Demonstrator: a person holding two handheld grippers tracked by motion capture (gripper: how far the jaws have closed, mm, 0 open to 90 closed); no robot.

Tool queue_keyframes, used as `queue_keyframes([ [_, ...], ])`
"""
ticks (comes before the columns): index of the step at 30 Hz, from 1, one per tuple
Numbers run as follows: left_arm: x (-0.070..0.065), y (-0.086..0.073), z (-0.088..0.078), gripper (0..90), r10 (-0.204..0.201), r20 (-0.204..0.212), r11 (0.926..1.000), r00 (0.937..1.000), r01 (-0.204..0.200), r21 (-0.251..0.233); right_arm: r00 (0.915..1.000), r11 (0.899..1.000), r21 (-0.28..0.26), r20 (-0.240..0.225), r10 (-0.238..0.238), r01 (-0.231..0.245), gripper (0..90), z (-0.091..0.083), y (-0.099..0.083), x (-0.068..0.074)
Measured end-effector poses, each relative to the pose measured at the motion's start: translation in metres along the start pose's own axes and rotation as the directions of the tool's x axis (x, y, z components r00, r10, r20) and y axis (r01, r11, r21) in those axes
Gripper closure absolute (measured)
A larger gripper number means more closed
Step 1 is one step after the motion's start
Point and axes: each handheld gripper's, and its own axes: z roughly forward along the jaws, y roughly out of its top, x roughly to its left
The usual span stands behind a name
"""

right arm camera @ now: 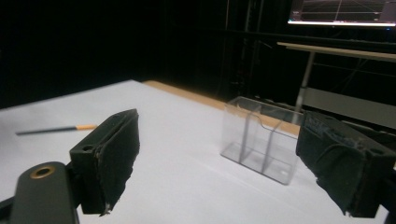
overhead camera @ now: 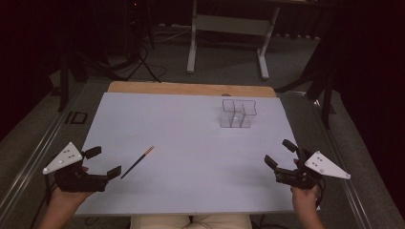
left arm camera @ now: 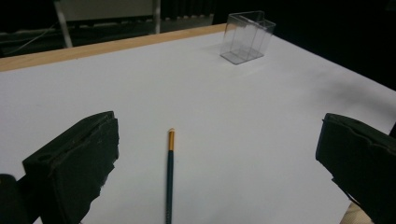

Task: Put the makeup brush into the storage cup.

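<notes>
Left claw [overhead camera: 105, 162] and right claw [overhead camera: 282, 152]: jaws spread, holding nothing. Clear plastic divided container [overhead camera: 237, 113] stands upright on the white bench [overhead camera: 191, 143], compartments empty. Thin dark pencil [overhead camera: 137, 162] lies near the left claw.

pencil [overhead camera: 137, 162] | dark, orange-tipped | flat on white sheet, near-left

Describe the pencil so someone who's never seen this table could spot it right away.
On the white table, look near the left gripper, far from the clear plastic organizer. The pencil lies flat and diagonal just beyond its open jaws: the one thin dark stick, with an orange-gold tip.
</notes>
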Motion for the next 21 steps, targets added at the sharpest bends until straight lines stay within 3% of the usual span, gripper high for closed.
queue_keyframes([
  [4, 0.001, 0.009, 0.000, 0.3, 0.013, 0.006, 0.9995, 0.9999, -0.013, 0.027, 0.9999, 1.000, -0.007, -0.003, -0.010, 0.010, 13.5, 0.000, 0.002, 0.003],
  [9, -0.001, 0.021, 0.008, 0.3, 0.036, -0.020, 0.9928, 0.9991, -0.034, 0.115, 0.9995, 1.000, 0.005, -0.012, -0.028, 0.028, 13.5, 0.002, 0.002, 0.006],
  [14, -0.002, 0.024, 0.013, 0.3, 0.051, -0.031, 0.9896, 0.9982, -0.046, 0.136, 0.9996, 1.000, 0.006, -0.011, -0.028, 0.028, 13.5, 0.002, 0.001, 0.005],
  [17, -0.001, 0.028, 0.021, 0.3, 0.061, -0.032, 0.9801, 0.9976, -0.054, 0.191, 0.9996, 1.000, 0.008, -0.010, -0.027, 0.027, 13.5, 0.003, 0.001, 0.004],
  [20, -0.001, 0.029, 0.022, 0.4, 0.066, -0.040, 0.9775, 0.9970, -0.057, 0.203, 0.9995, 1.000, 0.009, -0.011, -0.029, 0.029, 13.5, 0.003, 0.001, 0.004],
  [21, -0.001, 0.030, 0.026, 0.4, 0.067, -0.038, 0.9714, 0.9970, -0.057, 0.230, 0.9994, 0.999, 0.009, -0.014, -0.030, 0.030, 13.5, 0.003, 0.001, 0.005],
])
